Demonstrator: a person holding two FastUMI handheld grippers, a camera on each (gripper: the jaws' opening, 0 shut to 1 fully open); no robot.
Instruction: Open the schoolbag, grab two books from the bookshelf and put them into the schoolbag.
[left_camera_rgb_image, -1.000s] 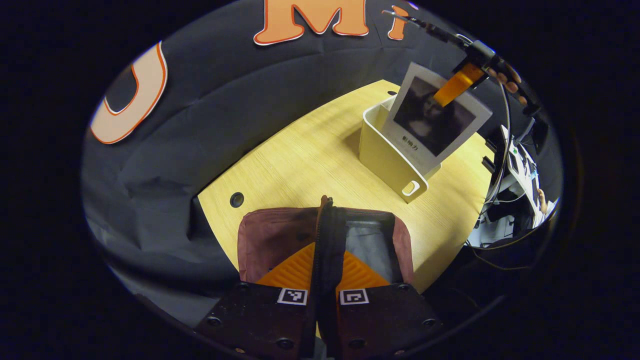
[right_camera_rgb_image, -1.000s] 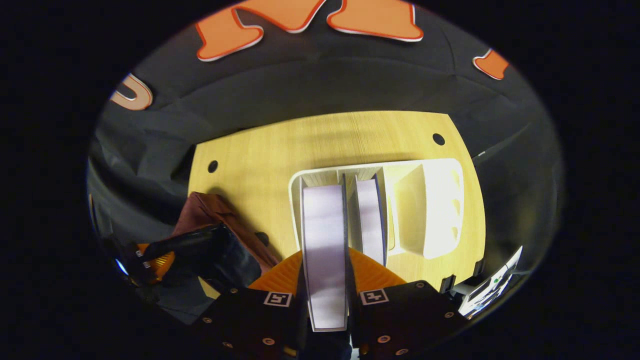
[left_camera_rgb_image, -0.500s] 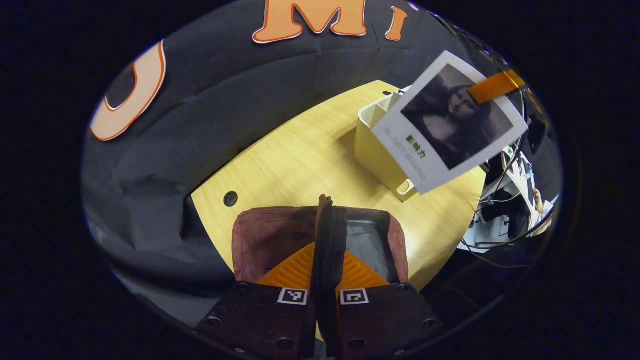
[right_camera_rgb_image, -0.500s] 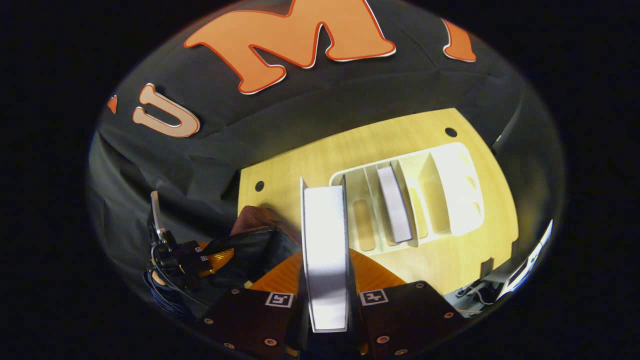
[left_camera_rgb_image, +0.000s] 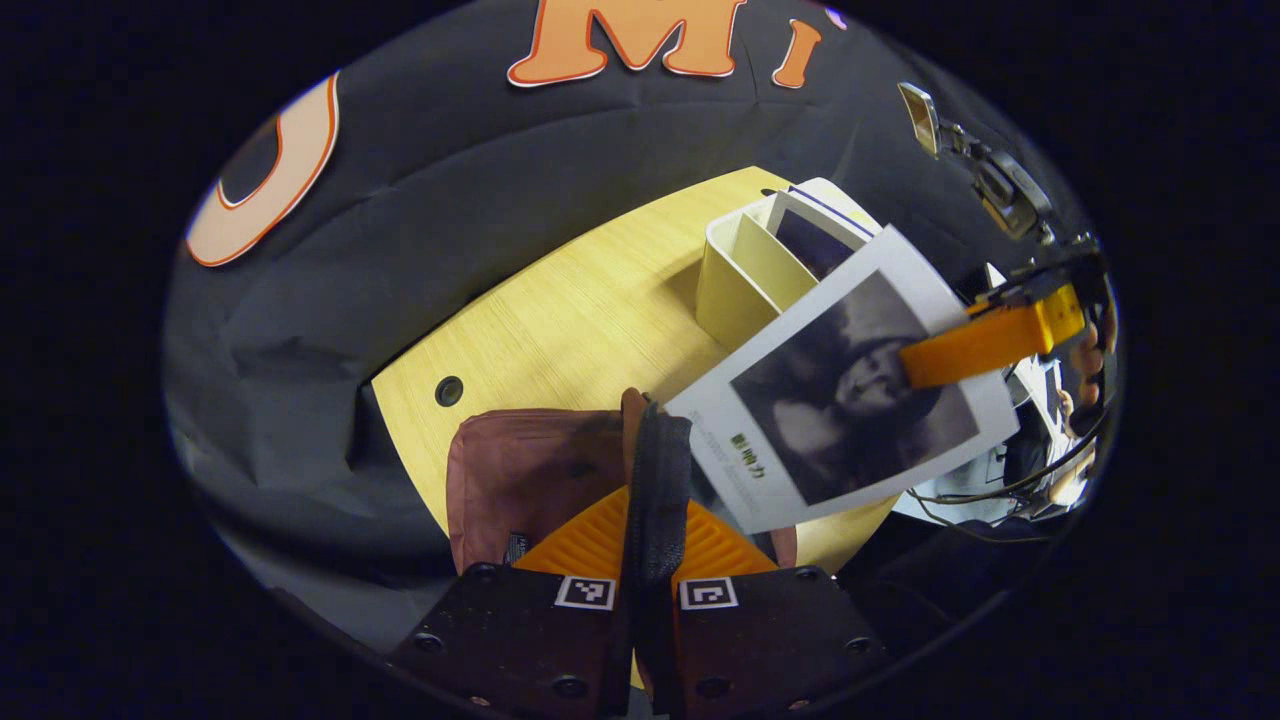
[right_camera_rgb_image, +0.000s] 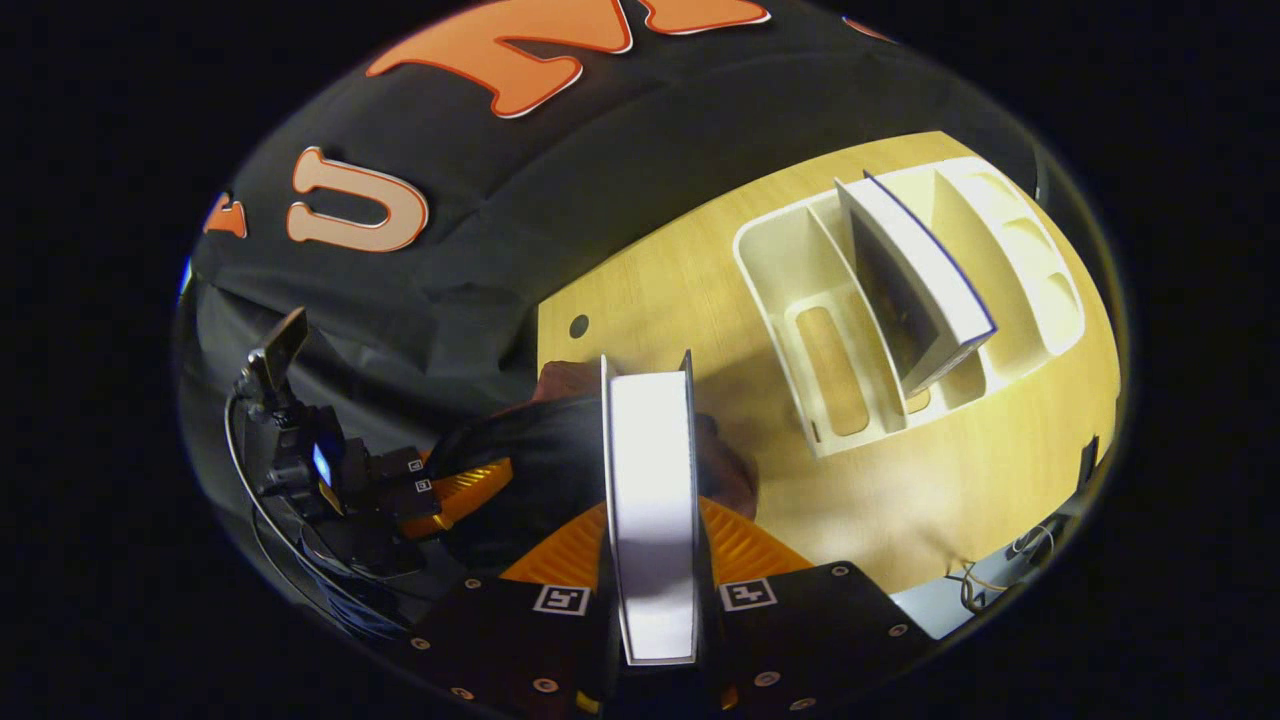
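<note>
The maroon schoolbag (left_camera_rgb_image: 530, 470) lies at the near edge of the wooden table (left_camera_rgb_image: 560, 320). My left gripper (left_camera_rgb_image: 652, 530) is shut on its black zip rim (left_camera_rgb_image: 655, 470), holding it up. A white book with a dark portrait cover (left_camera_rgb_image: 840, 400) hangs tilted just right of that rim, with my right gripper (left_camera_rgb_image: 985, 340) shut on it. In the right gripper view the same book (right_camera_rgb_image: 650, 470) shows edge-on between my right gripper's (right_camera_rgb_image: 652, 540) fingers, above the schoolbag (right_camera_rgb_image: 727, 468). The cream bookshelf (right_camera_rgb_image: 790, 260) holds a second book (right_camera_rgb_image: 915, 280), leaning.
The bookshelf (left_camera_rgb_image: 735, 290) stands on the table's far right with the second book (left_camera_rgb_image: 815, 235) in it. A round cable hole (left_camera_rgb_image: 449, 390) sits left of the bag. Cables and equipment (left_camera_rgb_image: 1010, 470) lie past the table's right edge. A hand (left_camera_rgb_image: 1085, 355) holds the right gripper.
My right gripper has lifted the portrait book out of the bookshelf and carried it over beside the schoolbag's held-up rim. The left gripper has kept its hold on the rim.
</note>
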